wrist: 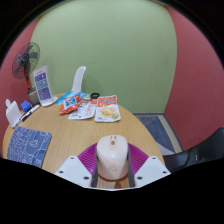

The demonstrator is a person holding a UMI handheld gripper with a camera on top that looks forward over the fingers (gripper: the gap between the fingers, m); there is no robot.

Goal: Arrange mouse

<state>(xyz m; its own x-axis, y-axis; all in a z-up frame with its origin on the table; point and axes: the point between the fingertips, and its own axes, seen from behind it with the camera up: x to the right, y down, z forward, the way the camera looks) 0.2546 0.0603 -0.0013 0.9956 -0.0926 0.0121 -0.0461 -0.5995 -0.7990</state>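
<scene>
A beige computer mouse (111, 155) sits between my two fingers, held above the round wooden table (70, 135). Both magenta pads (88, 158) press on its sides. My gripper (111, 168) is shut on the mouse. A blue-patterned mouse mat (28, 146) lies on the table to the left, ahead of the fingers.
Snack packets (72, 102) and a white packet (108, 113) lie at the table's far side. A white box (43, 85), a small box (14, 112), a black fan (26, 62) and a white chair back (78, 78) stand at the far left. Green and red wall behind.
</scene>
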